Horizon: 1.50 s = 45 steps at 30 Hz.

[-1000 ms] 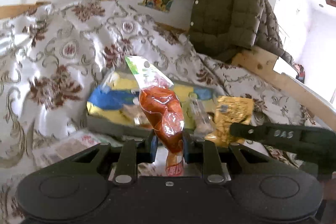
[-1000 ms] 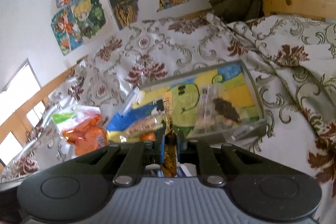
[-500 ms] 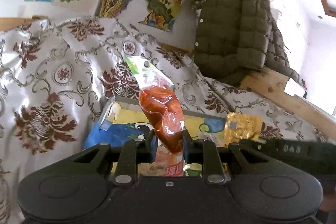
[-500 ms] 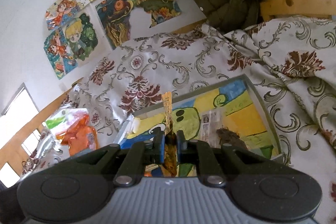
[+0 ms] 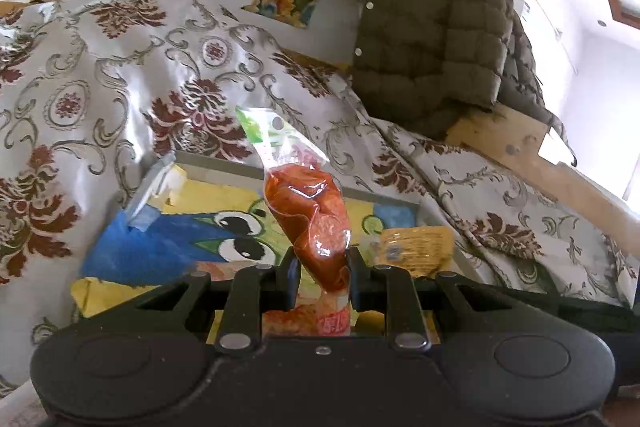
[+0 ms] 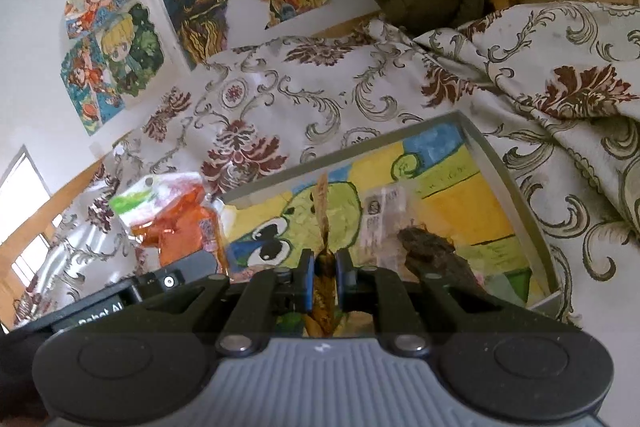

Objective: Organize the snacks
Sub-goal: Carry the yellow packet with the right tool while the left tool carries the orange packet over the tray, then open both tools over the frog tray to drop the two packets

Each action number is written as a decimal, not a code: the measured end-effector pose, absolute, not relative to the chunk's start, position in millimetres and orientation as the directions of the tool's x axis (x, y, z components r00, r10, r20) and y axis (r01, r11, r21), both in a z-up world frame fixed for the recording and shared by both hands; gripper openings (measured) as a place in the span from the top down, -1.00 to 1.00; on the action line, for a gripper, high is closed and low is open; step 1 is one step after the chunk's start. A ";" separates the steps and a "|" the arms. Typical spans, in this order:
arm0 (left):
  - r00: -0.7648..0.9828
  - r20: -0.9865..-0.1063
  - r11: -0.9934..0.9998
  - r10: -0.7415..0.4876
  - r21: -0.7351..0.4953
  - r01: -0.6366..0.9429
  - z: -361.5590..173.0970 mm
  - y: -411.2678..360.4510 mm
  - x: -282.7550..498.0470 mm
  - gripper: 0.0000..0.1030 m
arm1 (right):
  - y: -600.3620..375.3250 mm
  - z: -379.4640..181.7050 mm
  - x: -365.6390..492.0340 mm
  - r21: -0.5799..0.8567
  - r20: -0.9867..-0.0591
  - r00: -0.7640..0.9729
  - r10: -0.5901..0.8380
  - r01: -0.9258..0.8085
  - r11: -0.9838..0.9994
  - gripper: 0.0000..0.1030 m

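My left gripper (image 5: 321, 277) is shut on a clear packet of red-orange snacks (image 5: 310, 211) with a green and white top, held upright above a grey tray (image 5: 224, 163) with a cartoon picture inside. My right gripper (image 6: 322, 277) is shut on a thin gold snack packet (image 6: 322, 211), seen edge-on over the same tray (image 6: 504, 171). That gold packet (image 5: 416, 247) shows at the right in the left wrist view. The orange packet (image 6: 176, 223) shows at the left in the right wrist view. A clear packet with dark snacks (image 6: 424, 247) lies in the tray.
The tray sits on a floral bedspread (image 5: 120, 75). A dark green padded jacket (image 5: 432, 39) hangs over a wooden bed frame (image 5: 540, 163) at the right. Cartoon posters (image 6: 132, 47) cover the wall behind.
Both grippers have moved forward over the tray, still holding their packets. The tray now looks larger and closer in both views.
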<state>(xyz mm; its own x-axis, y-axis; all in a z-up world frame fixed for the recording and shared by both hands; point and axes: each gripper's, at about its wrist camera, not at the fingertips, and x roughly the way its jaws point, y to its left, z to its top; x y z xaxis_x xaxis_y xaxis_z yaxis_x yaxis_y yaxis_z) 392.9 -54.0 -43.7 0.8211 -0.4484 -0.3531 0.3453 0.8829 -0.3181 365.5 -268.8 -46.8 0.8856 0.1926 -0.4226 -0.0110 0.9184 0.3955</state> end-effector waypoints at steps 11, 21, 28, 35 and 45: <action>0.780 -0.424 0.881 -0.459 -0.327 0.341 -51.2 -71.0 401.7 0.44 | -271.2 -42.2 363.7 0.346 -0.430 0.889 0.154 0.005 0.938 0.77; 0.769 -0.458 0.885 -0.446 -0.350 0.305 -48.1 -71.2 401.1 0.09 | -278.7 -25.7 356.0 0.322 -0.424 0.896 0.131 0.014 0.947 0.66; 0.819 -0.408 0.902 -0.402 -0.329 0.279 -20.8 -65.0 380.6 -0.53 | -284.9 -1.5 335.3 0.297 -0.390 0.914 0.114 0.008 0.955 0.17; 0.880 -0.342 0.932 -0.330 -0.268 0.245 14.1 -58.8 345.6 -0.91 | -290.6 25.2 302.4 0.282 -0.328 0.939 0.099 -0.002 0.959 -0.49; 0.944 -0.251 0.968 -0.216 -0.181 0.173 58.0 -45.3 281.0 -0.99 | -292.6 52.8 250.6 0.330 -0.223 0.964 0.147 -0.068 0.942 -0.95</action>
